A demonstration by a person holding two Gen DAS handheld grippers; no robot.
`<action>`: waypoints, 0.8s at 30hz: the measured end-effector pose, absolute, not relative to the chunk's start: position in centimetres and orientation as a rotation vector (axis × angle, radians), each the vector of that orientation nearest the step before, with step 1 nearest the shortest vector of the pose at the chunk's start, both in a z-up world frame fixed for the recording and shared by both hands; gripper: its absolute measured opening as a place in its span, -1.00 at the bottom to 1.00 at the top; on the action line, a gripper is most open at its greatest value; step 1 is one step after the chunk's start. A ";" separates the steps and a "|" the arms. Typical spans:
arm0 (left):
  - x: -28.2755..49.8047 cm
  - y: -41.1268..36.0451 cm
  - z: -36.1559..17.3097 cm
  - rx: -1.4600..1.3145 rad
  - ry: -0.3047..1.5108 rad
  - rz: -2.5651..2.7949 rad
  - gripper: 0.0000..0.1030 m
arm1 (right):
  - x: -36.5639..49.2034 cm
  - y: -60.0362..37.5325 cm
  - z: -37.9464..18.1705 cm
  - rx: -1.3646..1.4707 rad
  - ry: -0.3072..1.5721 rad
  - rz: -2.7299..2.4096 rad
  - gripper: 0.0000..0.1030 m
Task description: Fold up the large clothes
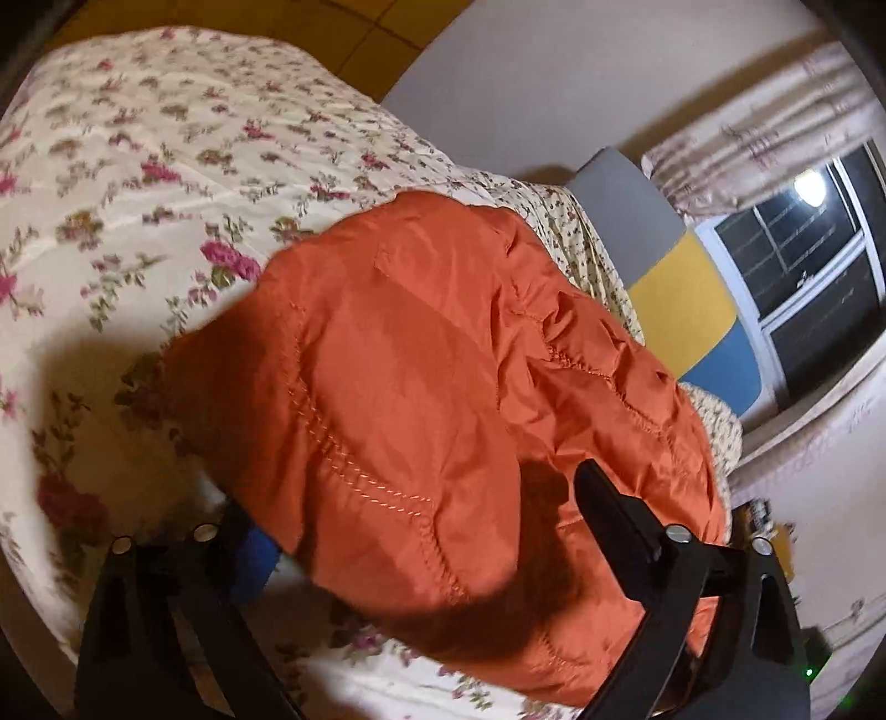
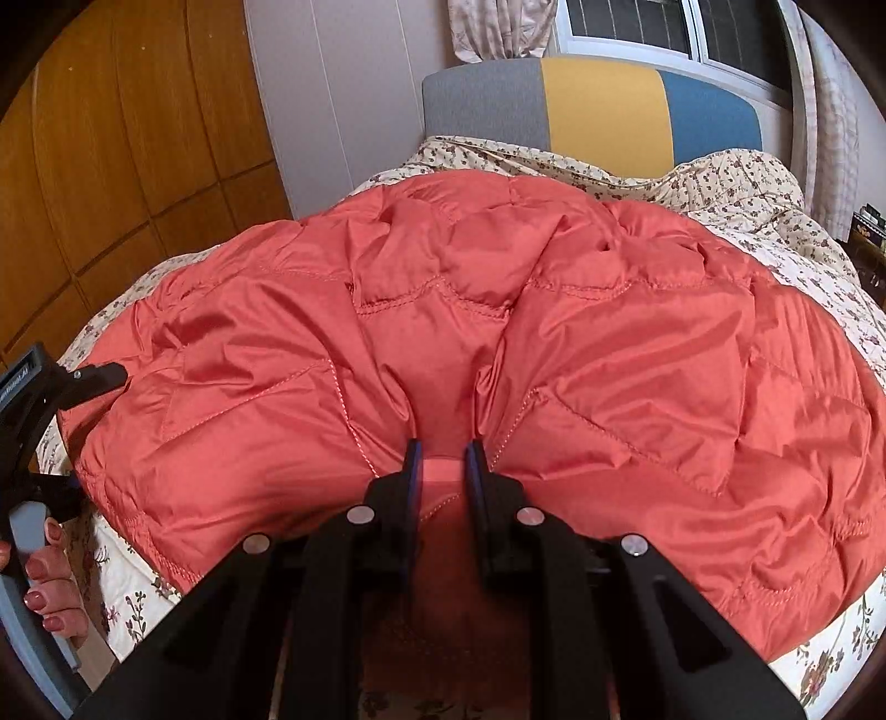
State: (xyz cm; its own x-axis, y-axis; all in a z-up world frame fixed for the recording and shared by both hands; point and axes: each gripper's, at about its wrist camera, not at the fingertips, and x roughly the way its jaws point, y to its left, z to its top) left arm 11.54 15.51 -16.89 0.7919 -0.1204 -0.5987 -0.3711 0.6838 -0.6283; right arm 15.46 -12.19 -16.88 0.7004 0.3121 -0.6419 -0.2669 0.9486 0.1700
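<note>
Nearest in the right wrist view, the right tool (image 2: 443, 450) has its two black fingers drawn close together, pinching a fold of the orange jacket (image 2: 498, 354) at its near edge. The jacket is puffy, shiny and quilted with stitched seams, and lies spread across the bed (image 2: 736, 183), covering most of the flowered bedspread (image 1: 138, 183).

At the jacket's left edge the left tool (image 1: 410, 509) stands spread wide, one finger above the fabric and the other apparently below it, though the cloth hides that tip. A hand (image 2: 47, 576) grips its handle.

Beyond the jacket stand a grey, yellow and blue headboard (image 2: 598, 105), a dark window (image 1: 814, 260) with pale curtains (image 2: 493, 27), and a wooden wardrobe (image 2: 111, 155).
</note>
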 end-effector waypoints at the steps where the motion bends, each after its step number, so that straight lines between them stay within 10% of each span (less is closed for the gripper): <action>1: 11.5 15.6 -16.9 -0.852 0.641 0.147 0.83 | 15.3 -12.2 -16.9 0.067 0.727 0.324 -0.72; 15: 11.5 15.9 -14.9 -0.879 0.611 0.176 -0.45 | 15.5 -13.0 -16.9 0.092 0.728 0.339 -0.72; 24: 10.4 11.4 -8.4 -0.607 0.469 0.102 -0.49 | 15.9 -13.4 -17.0 0.114 0.737 0.341 -0.71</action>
State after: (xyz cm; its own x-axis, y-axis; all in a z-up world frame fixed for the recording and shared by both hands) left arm 10.45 11.43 -8.36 0.8904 -0.0436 -0.4532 -0.2272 0.8200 -0.5253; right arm 15.94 -13.44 -16.97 0.6886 0.3437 -0.6385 -0.2644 0.9389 0.2203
